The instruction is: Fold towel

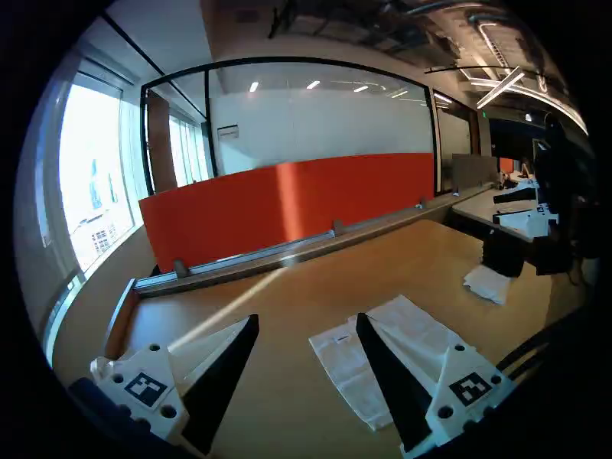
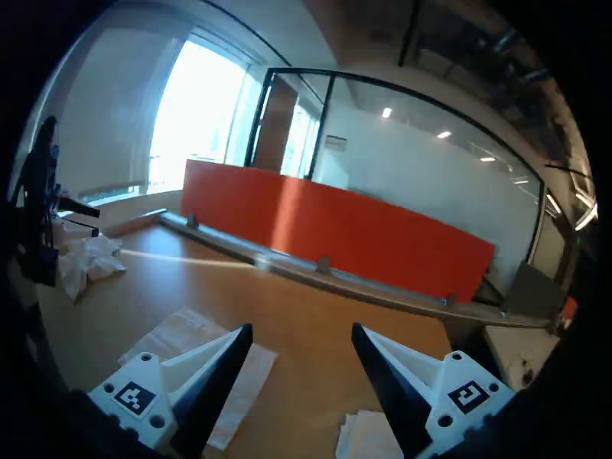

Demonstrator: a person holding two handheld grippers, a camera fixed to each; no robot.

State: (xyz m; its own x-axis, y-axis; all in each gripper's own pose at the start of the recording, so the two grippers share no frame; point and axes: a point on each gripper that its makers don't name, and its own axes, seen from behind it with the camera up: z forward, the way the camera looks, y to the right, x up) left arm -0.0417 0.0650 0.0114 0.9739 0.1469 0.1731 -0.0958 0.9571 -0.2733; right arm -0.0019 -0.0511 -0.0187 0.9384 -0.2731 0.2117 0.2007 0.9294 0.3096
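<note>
A white towel (image 1: 398, 336) lies flat on the wooden table (image 1: 321, 268), just ahead and to the right of my left gripper (image 1: 306, 317), which is open and holds nothing. Its right finger (image 1: 386, 375) covers part of the towel. In the right gripper view the flat towel (image 2: 187, 325) lies ahead to the left, partly behind the left finger (image 2: 206, 375). My right gripper (image 2: 300, 329) is open and holds nothing, hovering over the table (image 2: 306, 321). Each gripper shows far off in the other's view: the right one (image 1: 528, 218), the left one (image 2: 46, 206).
A small crumpled white cloth (image 1: 487, 283) lies near the far gripper, and shows again as a white cloth (image 2: 367, 436) at the bottom edge. A pile of crumpled white cloths (image 2: 88, 260) sits at the left. An orange divider panel (image 1: 306, 199) on a metal rail borders the table's far side.
</note>
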